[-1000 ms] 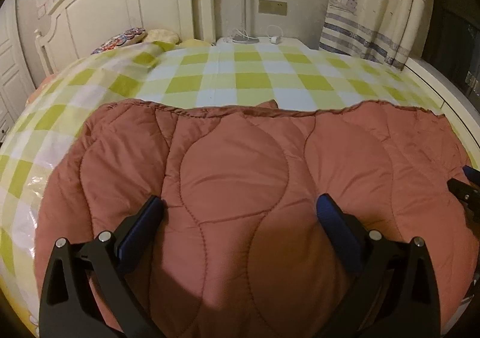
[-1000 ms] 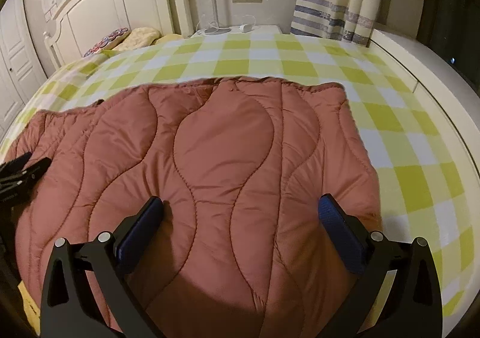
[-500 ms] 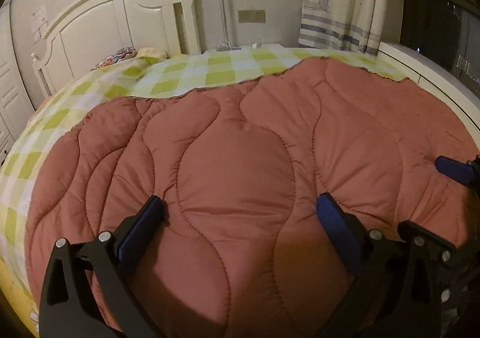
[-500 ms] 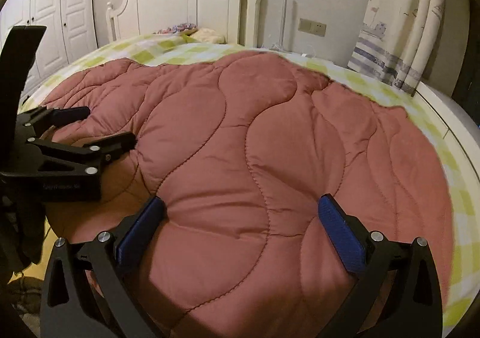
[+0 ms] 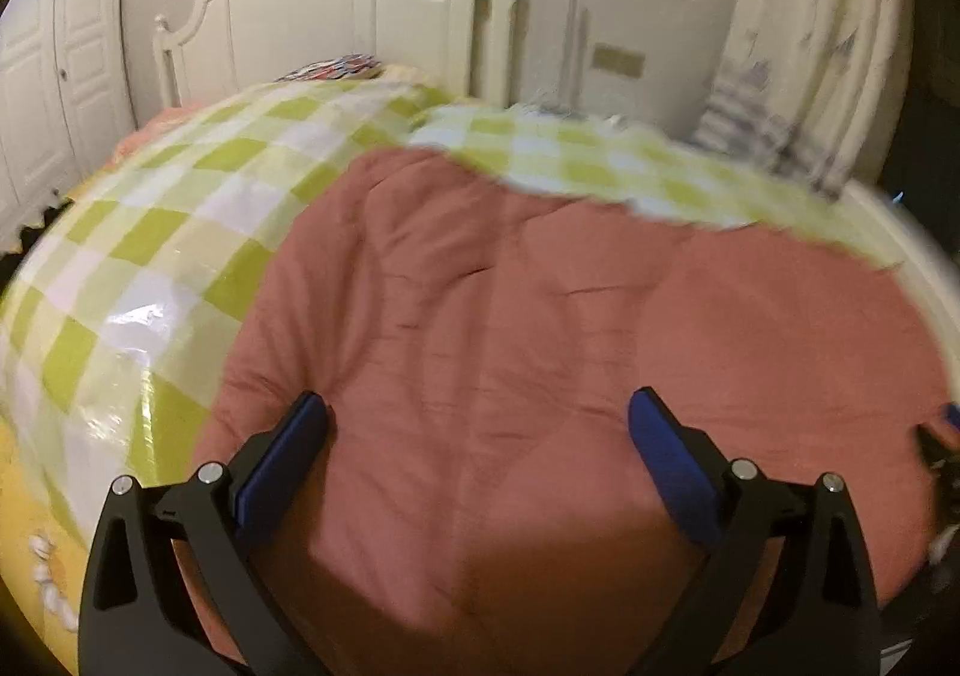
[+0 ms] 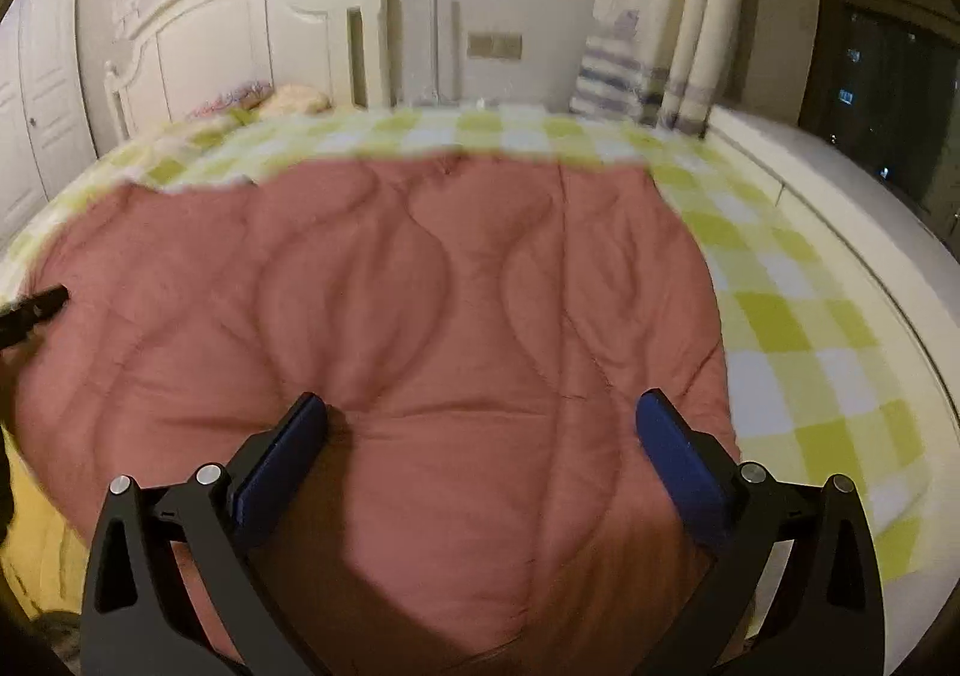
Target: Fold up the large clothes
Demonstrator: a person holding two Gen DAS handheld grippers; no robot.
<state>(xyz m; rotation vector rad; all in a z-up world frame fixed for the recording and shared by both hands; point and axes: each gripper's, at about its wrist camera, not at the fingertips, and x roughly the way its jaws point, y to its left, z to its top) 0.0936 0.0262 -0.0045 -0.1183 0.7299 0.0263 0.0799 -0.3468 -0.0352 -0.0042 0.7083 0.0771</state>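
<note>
Checked bed sheet (image 6: 798, 316) carries the pink quilt (image 6: 420, 316) near its foot edge; left gripper (image 5: 477, 430) and right gripper (image 6: 480, 430) hover spread, empty. Uneven corner grabs risk a skewed fold.

Quilt (image 6: 420, 286) lies on the near part of the bed cover (image 6: 780, 316); headboard (image 6: 228, 46) far left, with what may be pillows (image 6: 264, 97) before it; curtain (image 6: 654, 16) far right.

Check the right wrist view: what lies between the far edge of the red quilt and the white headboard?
Only green-checked sheet, with pillows at its headboard end beyond the quilt; the right wrist view shows it.
</note>
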